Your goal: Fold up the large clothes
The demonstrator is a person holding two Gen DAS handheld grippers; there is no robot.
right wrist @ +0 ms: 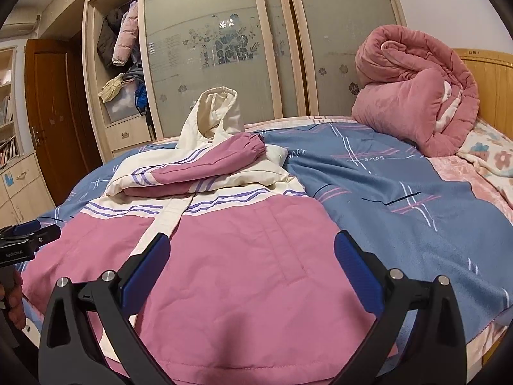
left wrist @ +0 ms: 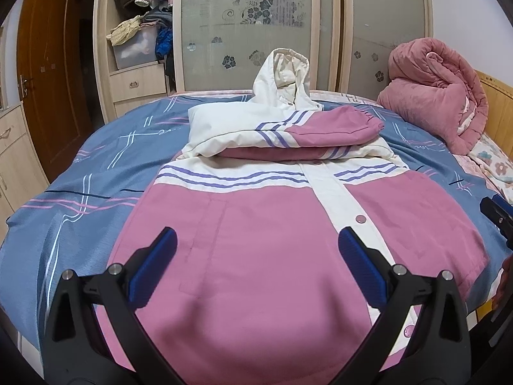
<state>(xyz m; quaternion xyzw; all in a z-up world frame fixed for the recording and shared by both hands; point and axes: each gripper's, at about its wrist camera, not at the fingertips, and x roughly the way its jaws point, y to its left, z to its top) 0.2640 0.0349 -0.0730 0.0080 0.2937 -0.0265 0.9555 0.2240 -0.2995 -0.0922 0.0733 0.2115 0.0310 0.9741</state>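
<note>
One jacket (left wrist: 272, 231), two open tools (left wrist: 256, 256) (right wrist: 253, 260).

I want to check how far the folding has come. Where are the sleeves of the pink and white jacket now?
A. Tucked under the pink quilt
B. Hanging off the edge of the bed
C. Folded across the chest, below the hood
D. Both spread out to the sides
C: the sleeves lie crossed over the chest of the jacket, just below the hood, and both grippers are open.

Ahead of me a frosted-glass wardrobe (left wrist: 247, 29) fills the upper frame; a brown door (left wrist: 48, 73) stands far left, a wooden headboard (right wrist: 490, 86) right.
</note>
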